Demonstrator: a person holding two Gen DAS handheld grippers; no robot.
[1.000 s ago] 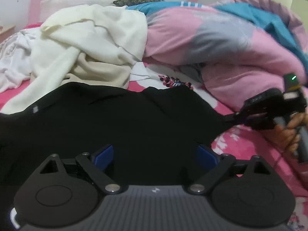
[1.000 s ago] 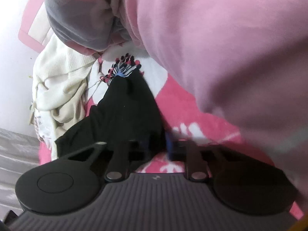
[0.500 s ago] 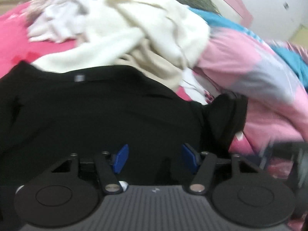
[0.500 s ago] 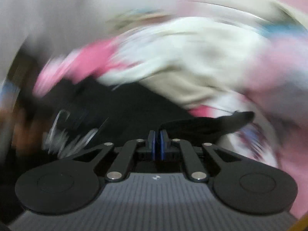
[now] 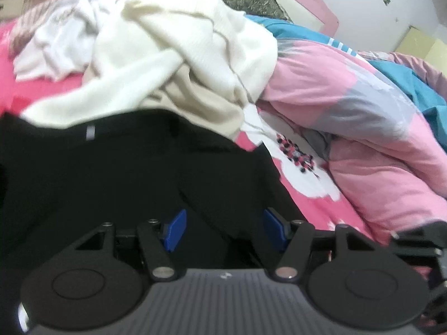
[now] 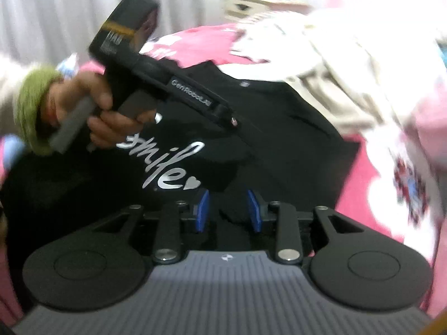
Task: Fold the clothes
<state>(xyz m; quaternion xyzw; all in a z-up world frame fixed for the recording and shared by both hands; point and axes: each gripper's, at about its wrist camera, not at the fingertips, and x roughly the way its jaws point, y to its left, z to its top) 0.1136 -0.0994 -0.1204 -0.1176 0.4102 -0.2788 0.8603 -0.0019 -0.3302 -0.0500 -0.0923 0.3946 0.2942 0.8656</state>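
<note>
A black T-shirt (image 5: 117, 173) lies spread on the bed, with "smile" and a heart in silver script (image 6: 167, 164) on its front. Its right sleeve (image 5: 229, 201) lies folded inward over the body. My left gripper (image 5: 225, 231) hangs low over that fold, its blue pads apart with black cloth between them that they do not press. My right gripper (image 6: 228, 209) hovers over the shirt's right part; its jaws are opening and hold nothing. A hand with a green cuff (image 6: 92, 111) holds the left tool's body (image 6: 173, 89) across the print.
A cream sweater (image 5: 181, 55) and white garments (image 5: 56, 44) are heaped just behind the shirt's collar. A pink, grey and teal quilt (image 5: 349, 97) is bunched at the right. The pink flowered sheet (image 5: 293, 162) shows between them. A curtain (image 6: 56, 14) hangs beyond the bed.
My right gripper rolled and swung in from the quilt side with the black sleeve, then let it go over the shirt. My left gripper narrowed and shifted sideways.
</note>
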